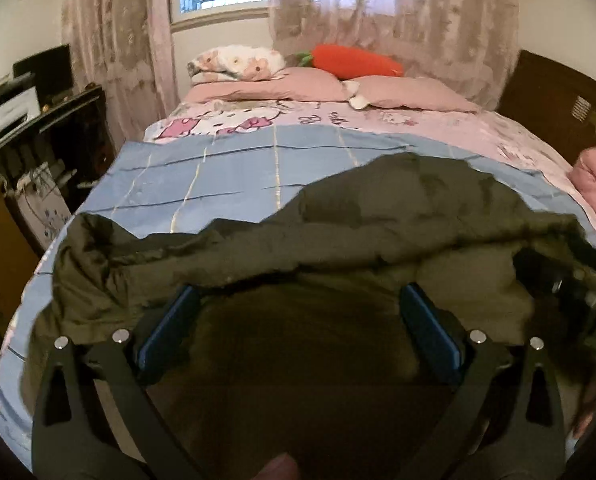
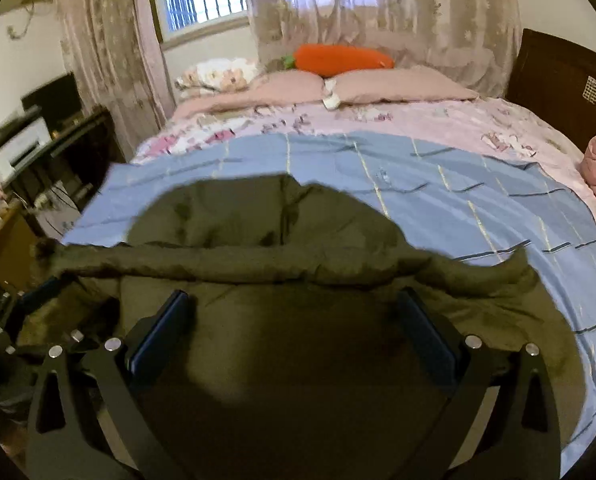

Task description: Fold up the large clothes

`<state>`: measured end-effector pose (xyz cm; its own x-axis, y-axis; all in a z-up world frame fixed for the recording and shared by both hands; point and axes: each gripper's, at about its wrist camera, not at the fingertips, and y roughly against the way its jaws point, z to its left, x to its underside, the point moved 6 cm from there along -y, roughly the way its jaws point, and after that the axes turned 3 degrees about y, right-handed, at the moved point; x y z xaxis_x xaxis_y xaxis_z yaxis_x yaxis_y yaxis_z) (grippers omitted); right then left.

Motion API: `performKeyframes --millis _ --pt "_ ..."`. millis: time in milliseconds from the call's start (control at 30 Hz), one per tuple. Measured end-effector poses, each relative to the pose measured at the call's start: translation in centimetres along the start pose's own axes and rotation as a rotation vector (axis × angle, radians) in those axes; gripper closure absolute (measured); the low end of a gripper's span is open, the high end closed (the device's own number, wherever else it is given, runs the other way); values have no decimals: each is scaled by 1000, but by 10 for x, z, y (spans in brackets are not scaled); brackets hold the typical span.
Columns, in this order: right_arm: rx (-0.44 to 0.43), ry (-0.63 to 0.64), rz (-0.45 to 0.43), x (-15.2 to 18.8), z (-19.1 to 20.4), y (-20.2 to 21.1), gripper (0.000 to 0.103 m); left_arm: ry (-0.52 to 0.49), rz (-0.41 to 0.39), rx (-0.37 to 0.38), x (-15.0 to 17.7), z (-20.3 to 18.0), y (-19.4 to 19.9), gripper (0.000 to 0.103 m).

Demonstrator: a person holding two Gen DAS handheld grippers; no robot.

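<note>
A large olive-green padded coat [image 1: 338,220] lies bunched on the bed [image 1: 518,136], on a blue checked sheet [image 1: 218,172] that covers the near part of the mattress; the coat fills the near edge of the bed and its upper hem humps up toward the middle of the sheet. The left gripper [image 1: 298,304] hangs over the coat at the near edge, its two blue-padded fingers [image 1: 170,320] spread wide with dark fabric lying between them, released, pinching nothing. The right gripper [image 2: 294,308] sits likewise over the coat [image 2: 278,216] toward the near right part of the bed, fingers [image 2: 162,324] wide apart and released, a rolled fold of the coat running across just beyond the tips; part of the left gripper's frame shows at the left edge of the right wrist view. Beyond the blue sheet [image 2: 438,184] a pink cartoon-print cover runs to the far edge, where pink pillows [image 1: 298,84], a floral pillow [image 1: 238,62] and an orange carrot cushion [image 1: 358,60] rest under the curtains [image 1: 398,12]; a pink quilt [image 1: 594,176] lies at the right edge of the bed.
</note>
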<state>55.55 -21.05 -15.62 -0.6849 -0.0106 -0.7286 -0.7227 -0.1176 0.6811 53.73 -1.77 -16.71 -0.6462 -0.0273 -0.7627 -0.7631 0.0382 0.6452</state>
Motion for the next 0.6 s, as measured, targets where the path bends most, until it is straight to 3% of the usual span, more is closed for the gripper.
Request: performKeyframes --millis 233,600 --pt "45 -10 9 5 -11 -56 1 13 23 -4 1 0 -42 2" --pt "50 -8 19 20 -11 -98 1 38 30 0 22 2 -80 2"
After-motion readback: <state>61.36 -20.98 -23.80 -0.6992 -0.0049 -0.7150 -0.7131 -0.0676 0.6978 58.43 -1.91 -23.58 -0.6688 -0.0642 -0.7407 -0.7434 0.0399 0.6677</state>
